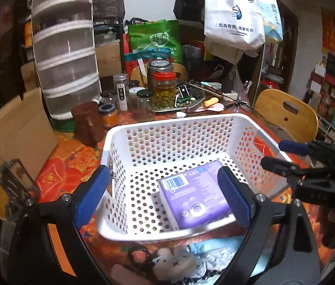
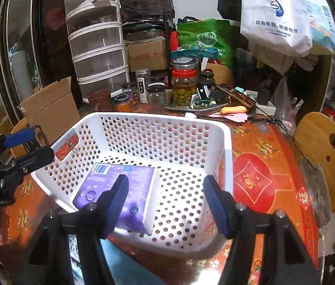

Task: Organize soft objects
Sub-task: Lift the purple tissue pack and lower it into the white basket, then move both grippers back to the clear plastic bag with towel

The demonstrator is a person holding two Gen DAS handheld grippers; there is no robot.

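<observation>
Left wrist view: purple tissue pack [image 1: 196, 197] lies in white basket [image 1: 167, 128], released; my left claw [image 1: 165, 197] and right claw [image 2: 165, 204] both spread, empty. Next: reach soft toy [image 1: 177, 258] near basket.

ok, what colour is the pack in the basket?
Purple with a white end, barcode on top: pack in the white basket; clearest in right wrist view.

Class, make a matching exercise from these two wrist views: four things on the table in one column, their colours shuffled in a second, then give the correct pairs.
Things:
1. basket
2. tissue pack
3. shopping bag
4. gripper pads

Colours:
A. green
B. blue
C. white
D. purple

Pairs: 1-C, 2-D, 3-A, 4-B
</observation>
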